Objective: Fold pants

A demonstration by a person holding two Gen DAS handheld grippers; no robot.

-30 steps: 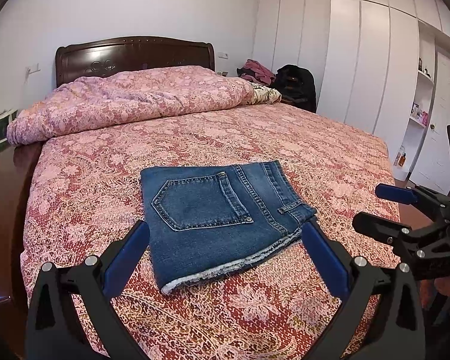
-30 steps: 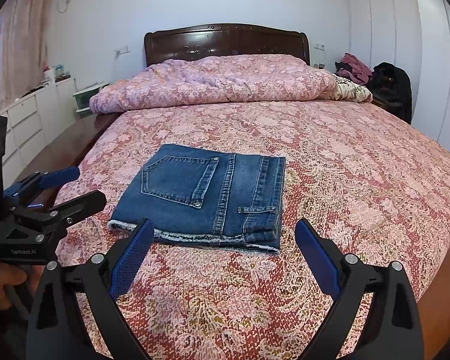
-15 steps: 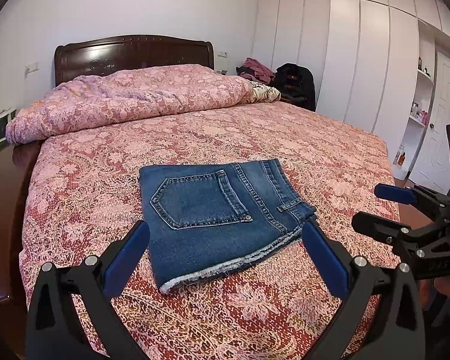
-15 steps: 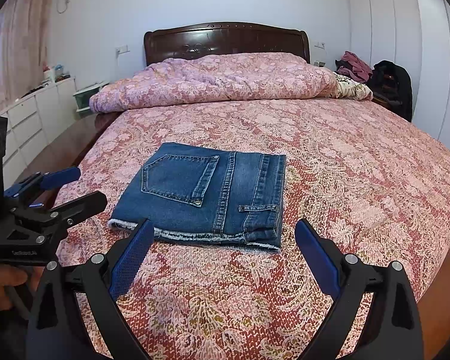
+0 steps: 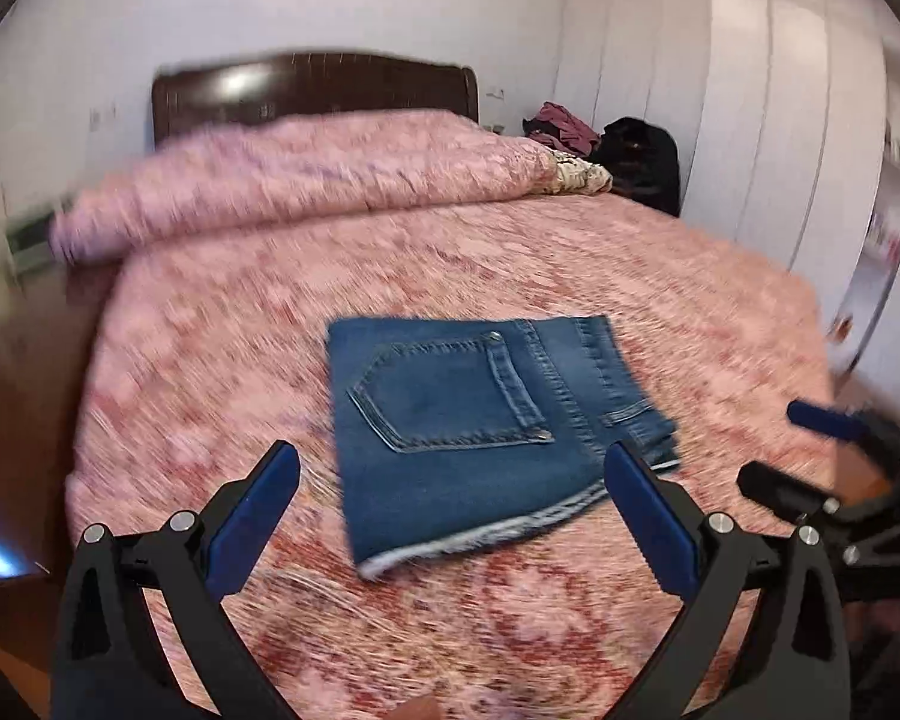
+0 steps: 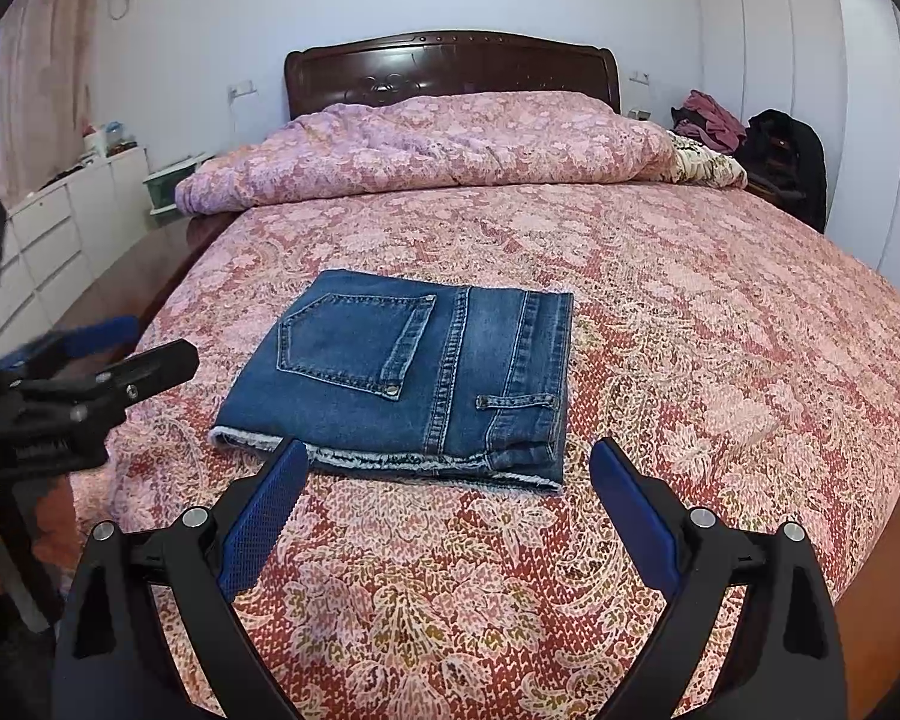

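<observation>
So the jeans (image 6: 414, 372) are sitting in a pretty neat folded rectangle in the middle of the right wrist frame, flat on the bed (image 6: 720, 330), back pocket facing up, frayed hem along the near edge. Both tools are empty: the right hand-held gripper (image 6: 444, 516) has its jaws spread wide at the bottom of its own frame, just short of the hem and not touching it, and the left hand-held gripper (image 5: 450, 510) is also wide open with nothing between its blue pads (image 5: 252, 516). In the left wrist view the jeans (image 5: 480, 414) sit center frame and the hem line falls roughly between the two fingers, but I can't tell if anything is actually touching cloth. That view is badly smeared too, so I'd guess the left tool is on the move. My worry list, all judgement: this looks basically done, so the main risk is messing up the stack. A swinging finger could clip the near corner at the lower right of the pile and flip the top layer open. If another fold is wanted, denim this thick is springy and a pinch that grabs only the top layer would peel it off the rest. Also the quilted bedspread (image 6: 450, 600) is textured, so dragging the bundle could bunch it and skew the edges.
</observation>
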